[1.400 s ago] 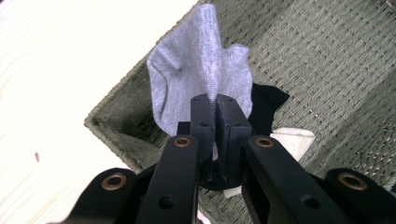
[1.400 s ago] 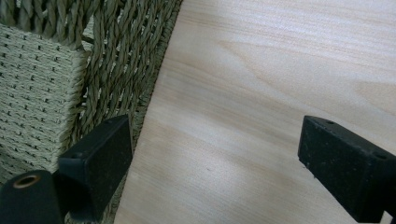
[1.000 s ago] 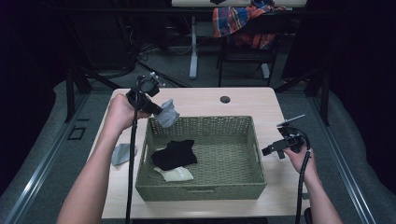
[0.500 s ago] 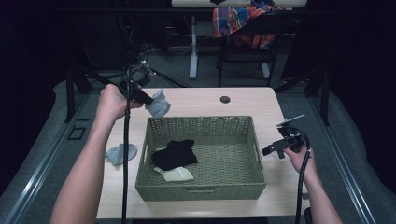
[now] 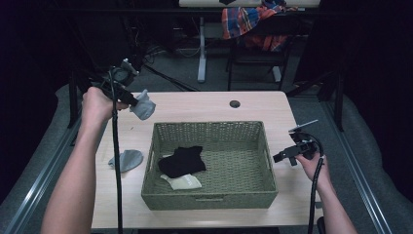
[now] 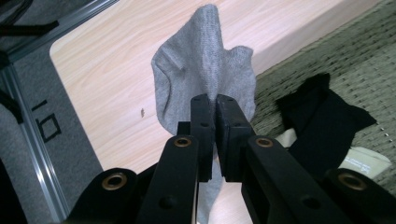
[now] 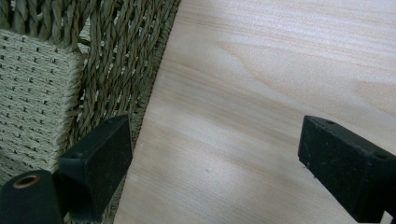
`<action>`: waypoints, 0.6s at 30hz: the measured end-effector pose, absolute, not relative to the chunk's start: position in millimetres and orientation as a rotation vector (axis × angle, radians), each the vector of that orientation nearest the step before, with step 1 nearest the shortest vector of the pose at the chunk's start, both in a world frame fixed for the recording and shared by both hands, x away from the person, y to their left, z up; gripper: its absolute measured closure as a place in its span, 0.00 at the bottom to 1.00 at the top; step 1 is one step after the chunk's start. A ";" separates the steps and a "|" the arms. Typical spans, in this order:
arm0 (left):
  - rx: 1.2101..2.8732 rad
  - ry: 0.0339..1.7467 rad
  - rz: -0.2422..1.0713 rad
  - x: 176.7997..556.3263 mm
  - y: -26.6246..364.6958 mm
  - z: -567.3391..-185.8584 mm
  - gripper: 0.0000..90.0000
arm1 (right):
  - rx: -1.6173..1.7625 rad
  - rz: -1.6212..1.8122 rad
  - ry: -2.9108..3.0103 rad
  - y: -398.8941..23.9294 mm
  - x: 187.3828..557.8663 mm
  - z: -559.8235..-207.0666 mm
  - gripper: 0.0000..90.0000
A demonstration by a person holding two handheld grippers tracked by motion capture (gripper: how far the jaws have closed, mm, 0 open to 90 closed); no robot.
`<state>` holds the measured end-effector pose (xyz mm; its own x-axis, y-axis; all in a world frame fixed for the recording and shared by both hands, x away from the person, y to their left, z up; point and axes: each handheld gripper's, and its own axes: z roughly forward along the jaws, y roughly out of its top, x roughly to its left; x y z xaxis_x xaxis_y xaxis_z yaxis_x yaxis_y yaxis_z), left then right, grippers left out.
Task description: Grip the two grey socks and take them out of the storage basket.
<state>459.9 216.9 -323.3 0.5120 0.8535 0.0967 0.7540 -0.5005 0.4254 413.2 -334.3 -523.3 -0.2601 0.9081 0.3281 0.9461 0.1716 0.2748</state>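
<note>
Left gripper (image 6: 214,103) clamping grey sock (image 6: 205,70), right gripper (image 7: 212,154) spread

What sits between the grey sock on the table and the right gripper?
In the high view, the wicker basket, holding black and pale garments, lies between the grey sock and right gripper.

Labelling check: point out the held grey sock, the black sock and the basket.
Grey sock (image 6: 205,70), left gripper view, upper body.
Black sock (image 5: 182,161), high view, middle.
Basket (image 5: 209,200), high view, near wall.
</note>
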 end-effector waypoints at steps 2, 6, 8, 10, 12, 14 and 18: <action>2.421 1.359 0.422 460.1 222.2 -324.8 0.96 | -1.847 -0.655 -2.339 -334.5 413.4 -523.2 0.11; 2.408 1.389 0.413 459.5 232.3 -327.8 0.96 | -1.815 -0.625 -2.359 -335.6 414.3 -521.5 0.11; 2.403 1.403 0.406 458.5 236.4 -329.8 0.96 | -1.856 -0.657 -2.334 -334.3 413.1 -523.3 0.11; 2.402 1.416 0.402 457.4 240.8 -332.4 0.96 | -1.854 -0.656 -2.334 -334.6 413.2 -523.3 0.11; 2.398 1.432 0.396 456.5 245.7 -336.1 0.96 | -1.842 -0.655 -2.337 -334.9 413.5 -523.0 0.11; 2.394 1.446 0.388 456.0 249.6 -340.0 0.96 | -1.832 -0.645 -2.347 -334.9 413.7 -522.5 0.11; 2.395 1.464 0.368 455.7 255.3 -347.4 0.96 | -1.865 -0.657 -2.333 -333.3 412.8 -523.1 0.11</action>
<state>455.7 255.3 -347.4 0.4450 0.8937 0.0569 0.8144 -0.4302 0.3894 412.8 -333.3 -523.1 -0.2543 0.9109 0.3249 0.9465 0.1654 0.2769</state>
